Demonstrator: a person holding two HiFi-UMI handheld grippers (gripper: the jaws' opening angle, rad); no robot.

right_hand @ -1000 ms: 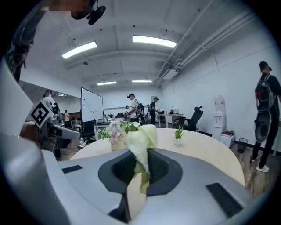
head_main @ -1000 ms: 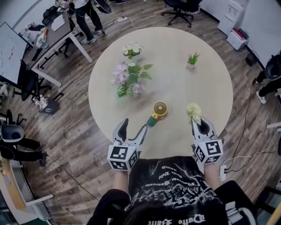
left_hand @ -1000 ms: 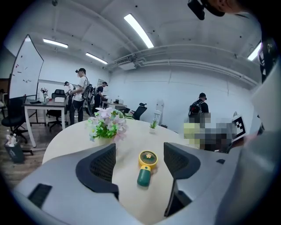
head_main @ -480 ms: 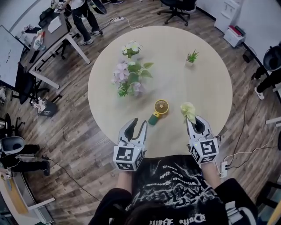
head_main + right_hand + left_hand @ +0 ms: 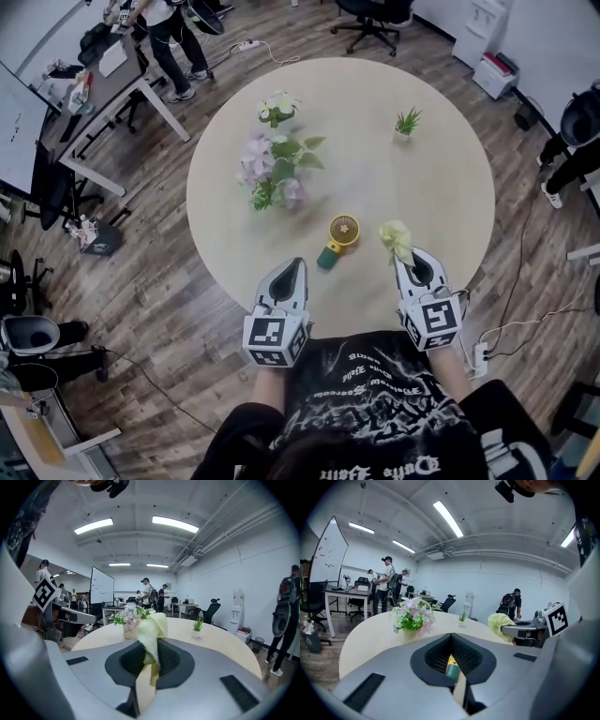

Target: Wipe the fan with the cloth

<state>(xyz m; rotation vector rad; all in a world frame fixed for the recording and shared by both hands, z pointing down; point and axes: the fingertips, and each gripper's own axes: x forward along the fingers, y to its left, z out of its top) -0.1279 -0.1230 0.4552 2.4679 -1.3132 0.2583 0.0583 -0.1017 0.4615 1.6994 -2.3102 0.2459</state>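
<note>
two grippers are over the near edge of the round table, both clenched. the left gripper has its jaws pressed together with nothing caught in them. in the left gripper view the tips meet, and the green handle of the fan shows only through the hollow behind them. the right gripper is clamped on the cloth, a pale yellow-green wad that bunches out past its tips.

the fan rests on the table top, with its round yellow head on the far side and its handle angled back toward the left gripper. that gripper's tip is just left of the handle's end, with a sliver of bare table between them. the cloth is just right of the fan's head and apart from it. the right gripper is behind the cloth, to the fan's near right.

each gripper carries a marker cube, one to the near left of the fan and the other to its near right. between the cubes, nearer than the fan, is the person's black printed shirt.

beyond the fan and to its left is a bunch of pink and white flowers. a smaller white posy is farther off the same way. a small potted plant is well beyond the fan to its right. off the table, far to the fan's upper left, people stand by desks on the wooden floor.
</note>
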